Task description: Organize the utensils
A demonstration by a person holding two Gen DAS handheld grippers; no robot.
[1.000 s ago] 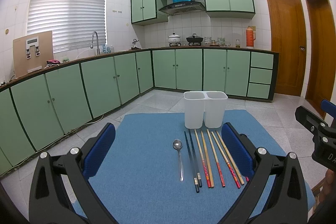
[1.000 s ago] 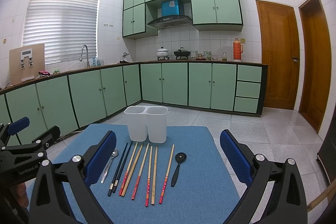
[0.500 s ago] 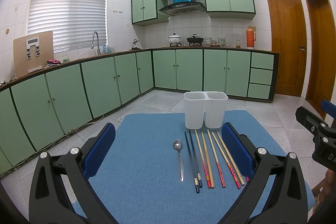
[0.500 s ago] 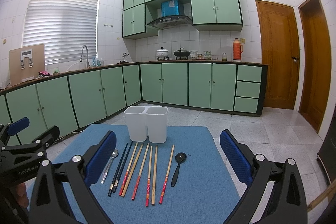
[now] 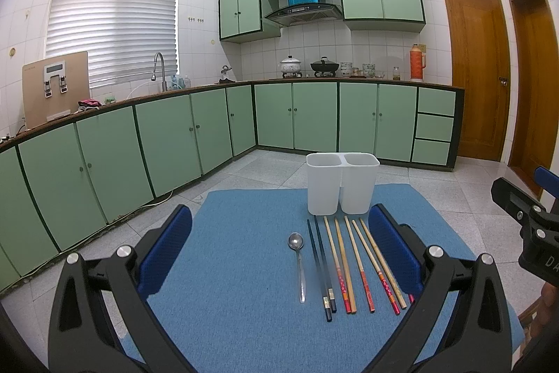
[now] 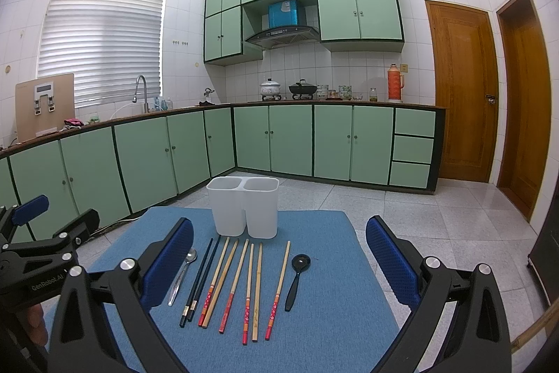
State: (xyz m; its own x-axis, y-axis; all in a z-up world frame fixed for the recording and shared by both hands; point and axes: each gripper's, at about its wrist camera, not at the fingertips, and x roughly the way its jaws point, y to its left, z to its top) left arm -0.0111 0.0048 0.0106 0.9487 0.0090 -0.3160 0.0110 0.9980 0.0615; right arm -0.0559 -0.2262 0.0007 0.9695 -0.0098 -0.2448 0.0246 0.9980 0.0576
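Holding both grippers, left gripper (image 5: pixel 279 254) and right gripper (image 6: pixel 279 257), wide and empty, nothing has moved, so you haven't started: chopsticks (image 6: pixel 230 282) and spoons (image 6: pixel 296 278) lie near the white holder (image 6: pixel 244 208).

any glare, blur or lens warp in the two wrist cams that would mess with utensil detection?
Left wrist view: strong fisheye bend on the counter line, black corner vignette; metal spoon and chopsticks sharp on the blue mat, shadows soft. Right wrist view: same warp, blown-out ceiling light on the upper tiles, small glint in the black spoon bowl, white holder evenly lit.
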